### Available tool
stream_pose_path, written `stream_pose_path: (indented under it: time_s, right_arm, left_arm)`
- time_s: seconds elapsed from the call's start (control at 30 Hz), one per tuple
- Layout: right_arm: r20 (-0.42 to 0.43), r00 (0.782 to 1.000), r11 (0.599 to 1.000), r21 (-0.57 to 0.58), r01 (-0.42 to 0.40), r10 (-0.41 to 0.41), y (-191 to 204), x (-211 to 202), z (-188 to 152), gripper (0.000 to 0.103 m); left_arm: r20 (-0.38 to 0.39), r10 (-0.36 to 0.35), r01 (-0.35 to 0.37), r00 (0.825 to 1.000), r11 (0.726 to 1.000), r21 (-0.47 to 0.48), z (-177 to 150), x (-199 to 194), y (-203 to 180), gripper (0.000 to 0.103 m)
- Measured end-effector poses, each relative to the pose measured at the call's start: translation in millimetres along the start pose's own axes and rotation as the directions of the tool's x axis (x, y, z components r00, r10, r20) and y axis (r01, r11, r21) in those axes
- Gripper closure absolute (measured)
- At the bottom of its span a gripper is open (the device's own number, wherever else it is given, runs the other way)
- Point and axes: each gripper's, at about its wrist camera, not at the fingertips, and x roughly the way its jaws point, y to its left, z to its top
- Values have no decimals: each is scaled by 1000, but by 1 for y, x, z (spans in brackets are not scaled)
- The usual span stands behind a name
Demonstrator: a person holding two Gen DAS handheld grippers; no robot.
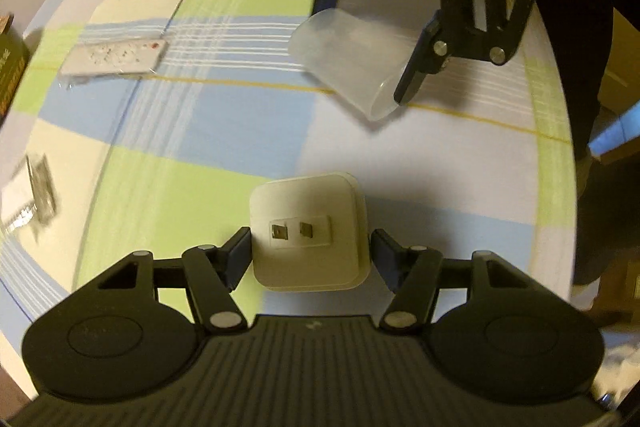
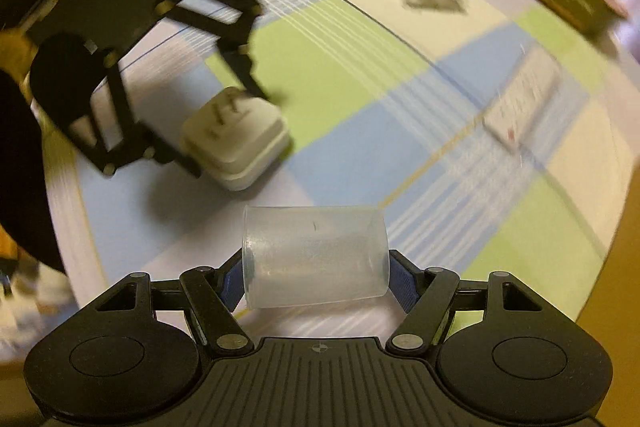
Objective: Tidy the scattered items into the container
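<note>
The cup (image 2: pixel 316 257) looks like frosted, translucent plastic with a smooth, slightly hazy wall. The plug adapter (image 1: pixel 306 231) is smooth off-white plastic with a soft sheen, and its two prongs (image 1: pixel 292 231) look metallic. The left gripper (image 1: pixel 308 261) is matt black plastic with shiny metal pivot pins and a ribbed body. The tabletop (image 1: pixel 240 115) is covered in a checked cloth of matt weave.

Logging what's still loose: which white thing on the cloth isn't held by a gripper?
The flat white remote, lying free on the checked cloth. The white plug adapter sits between the left gripper fingers.
</note>
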Motion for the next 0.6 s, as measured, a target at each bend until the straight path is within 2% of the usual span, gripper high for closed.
stream_pose_path:
  time_s: [0.23, 0.3, 0.4, 0.5, 0.6]
  right_arm:
    - [39, 998, 978, 206, 42, -51, 13, -15, -30, 30]
    - [49, 997, 968, 243, 54, -67, 14, -16, -35, 30]
    - [60, 994, 953, 297, 67, -89, 13, -15, -40, 30]
    - [75, 992, 941, 331, 73, -104, 14, -20, -48, 30]
    - [82, 991, 934, 351, 71, -107, 14, -20, -53, 30]
  left_arm:
    - [-12, 60, -61, 998, 984, -165, 4, -1, -19, 43]
    - [-10, 67, -68, 998, 970, -234, 6, -1, -17, 35]
    - [9, 71, -64, 997, 941, -332, 8, -4, -14, 33]
    - [1, 81, -75, 997, 932, -355, 12, -2, -15, 33]
    - [-20, 92, -93, 996, 935, -342, 14, 3, -18, 33]
